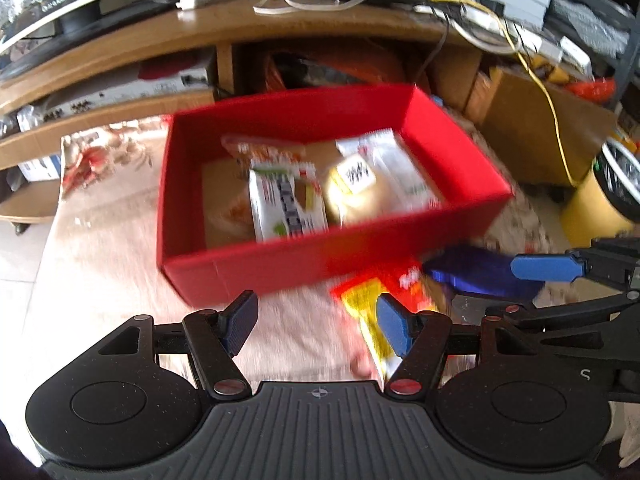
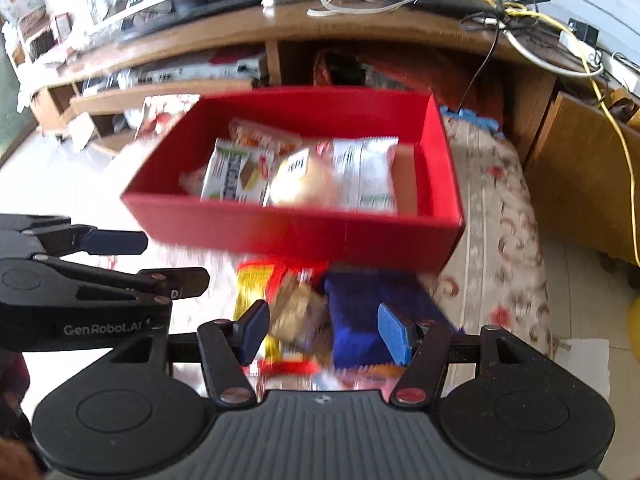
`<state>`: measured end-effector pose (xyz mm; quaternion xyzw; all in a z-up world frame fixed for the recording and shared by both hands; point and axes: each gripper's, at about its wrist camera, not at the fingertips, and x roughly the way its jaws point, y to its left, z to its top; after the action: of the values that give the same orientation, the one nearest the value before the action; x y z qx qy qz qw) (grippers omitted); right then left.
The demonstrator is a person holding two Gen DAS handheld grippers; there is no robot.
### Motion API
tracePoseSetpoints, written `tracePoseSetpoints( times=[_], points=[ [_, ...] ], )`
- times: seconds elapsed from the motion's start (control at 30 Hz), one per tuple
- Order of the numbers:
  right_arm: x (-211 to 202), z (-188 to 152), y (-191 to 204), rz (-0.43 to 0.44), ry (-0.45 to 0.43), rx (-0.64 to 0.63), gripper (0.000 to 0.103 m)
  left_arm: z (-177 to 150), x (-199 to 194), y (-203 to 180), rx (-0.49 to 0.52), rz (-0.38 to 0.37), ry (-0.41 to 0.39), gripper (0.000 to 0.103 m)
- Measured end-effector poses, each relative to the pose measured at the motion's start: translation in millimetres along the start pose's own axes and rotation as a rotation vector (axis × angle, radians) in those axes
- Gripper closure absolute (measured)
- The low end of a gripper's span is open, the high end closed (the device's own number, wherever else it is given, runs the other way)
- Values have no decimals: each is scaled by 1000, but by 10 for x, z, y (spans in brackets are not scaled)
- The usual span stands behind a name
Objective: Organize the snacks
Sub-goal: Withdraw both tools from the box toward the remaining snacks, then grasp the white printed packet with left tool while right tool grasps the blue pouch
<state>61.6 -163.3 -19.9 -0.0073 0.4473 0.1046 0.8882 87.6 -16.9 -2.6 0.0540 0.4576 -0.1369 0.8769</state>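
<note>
Floral cloth [image 2: 492, 208] bears rectangular red cardboard box [image 2: 304, 236], crinkly packets [image 2: 360, 176].

Each gripper [image 1: 318, 322] has a black body with two big round bumps, a ribbed grey middle and a tiny cross mark. Its two black fingers [image 2: 224, 356] end in blue pads [image 2: 394, 334], with shiny round screws at the joints. White letters say GenRobot.AI on the left gripper's [image 2: 116, 242] side.
</note>
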Motion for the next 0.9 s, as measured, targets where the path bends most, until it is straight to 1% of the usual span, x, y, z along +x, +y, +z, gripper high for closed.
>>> tracePoseSetpoints(
  times=[0.1, 0.17, 0.2, 0.23, 0.33, 0.5, 0.57, 0.63, 0.67, 0.7, 0.8, 0.9],
  points=[
    [-29, -103, 24, -9, 11, -24, 58, -126, 16, -14, 9, -31, 30, 31],
    [-82, -153, -4, -7, 6, -12, 56, -173, 52, 15, -6, -77, 57, 25],
    [-112, -164, -23, 4, 4, -4, 54, -191, 69, 29, -16, -96, 67, 24],
    [-145, -172, -49, 19, -3, 10, 53, -202, 81, 30, -20, -108, 72, 23],
    [-237, -182, -101, 22, -29, 34, 53, -231, 102, -13, 15, -128, 84, 22],
    [-279, -159, -150, 29, -43, 61, 52, -250, 224, -141, 98, -201, 114, 21],
    [-265, -161, -155, 30, -36, 62, 52, -277, 291, -180, 133, -213, 133, 21],
    [-253, -161, -171, 31, -32, 65, 52, -323, 353, -184, 149, -210, 166, 21],
    [-254, -160, -180, 32, -31, 68, 52, -347, 354, -176, 154, -208, 170, 21],
    [-259, -157, -189, 34, -33, 72, 52, -365, 330, -174, 160, -206, 173, 20],
    [-284, -159, -207, 49, -39, 83, 51, -440, 241, -155, 161, -229, 196, 19],
    [-302, -162, -204, 60, -42, 84, 50, -561, 167, -166, 193, -220, 218, 17]
  ],
)
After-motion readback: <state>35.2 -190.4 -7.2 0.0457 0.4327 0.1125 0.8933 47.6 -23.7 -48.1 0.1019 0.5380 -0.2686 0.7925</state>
